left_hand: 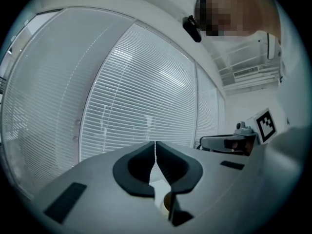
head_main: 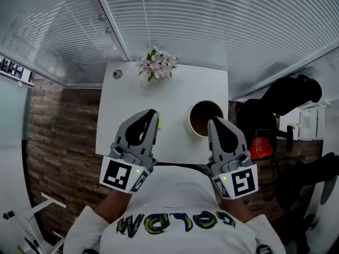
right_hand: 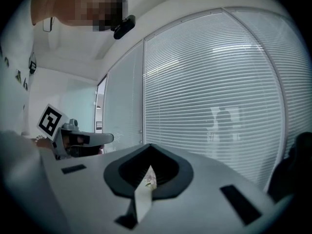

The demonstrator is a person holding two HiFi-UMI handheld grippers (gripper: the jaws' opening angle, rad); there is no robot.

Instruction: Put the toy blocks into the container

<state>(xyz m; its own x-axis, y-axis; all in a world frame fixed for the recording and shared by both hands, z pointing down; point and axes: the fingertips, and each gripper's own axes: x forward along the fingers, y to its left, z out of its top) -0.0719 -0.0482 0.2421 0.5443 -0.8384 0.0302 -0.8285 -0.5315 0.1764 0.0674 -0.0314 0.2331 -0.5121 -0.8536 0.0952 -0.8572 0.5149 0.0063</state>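
Note:
On the white table (head_main: 175, 97) stands a round container (head_main: 204, 118) with a white rim and a dark brown inside. My left gripper (head_main: 153, 113) hovers level over the table's front left part with its jaws shut and nothing between them (left_hand: 156, 144). A small yellow-green piece (head_main: 159, 123) shows just beside its tip. My right gripper (head_main: 213, 121) is level at the container's near right rim, also shut and holding nothing (right_hand: 149, 150). Through the left jaws' lower gap a bit of the container's rim (left_hand: 166, 204) shows. No other blocks are in sight.
A bunch of pale pink flowers (head_main: 157, 65) stands at the table's far edge, and a small round fitting (head_main: 117, 74) sits at its far left corner. Window blinds (head_main: 222, 30) close off the far side. Dark chairs and bags (head_main: 286, 99) crowd the right.

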